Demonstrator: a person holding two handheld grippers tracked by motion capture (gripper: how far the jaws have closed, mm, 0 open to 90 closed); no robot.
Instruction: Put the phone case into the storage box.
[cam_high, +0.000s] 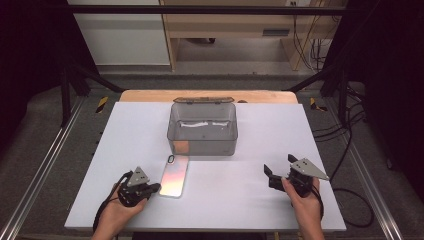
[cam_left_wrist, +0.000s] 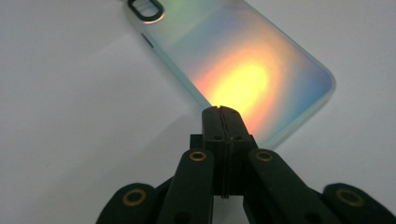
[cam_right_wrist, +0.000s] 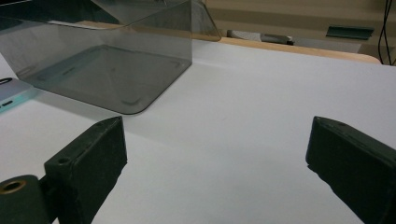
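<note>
An iridescent phone case (cam_high: 175, 176) lies flat on the white table, its camera cutout toward the far side, just in front of a smoky clear plastic box (cam_high: 202, 146). My left gripper (cam_high: 157, 187) is shut, jaws pressed together with nothing between them. Its tips rest at the case's near long edge (cam_left_wrist: 247, 60), as the left gripper view (cam_left_wrist: 220, 110) shows. My right gripper (cam_high: 279, 165) stands open over bare table at the right, well apart from the box (cam_right_wrist: 107, 70). The space between its jaws (cam_right_wrist: 215, 140) is vacant. A corner of the case (cam_right_wrist: 11, 95) peeks in at the left.
The box is open, its lid (cam_high: 202, 100) standing at its back edge. The white table top (cam_high: 240, 200) ends at a wooden strip (cam_high: 150, 95) at the far side. Metal rails and cables (cam_high: 350, 165) run on the floor to either side.
</note>
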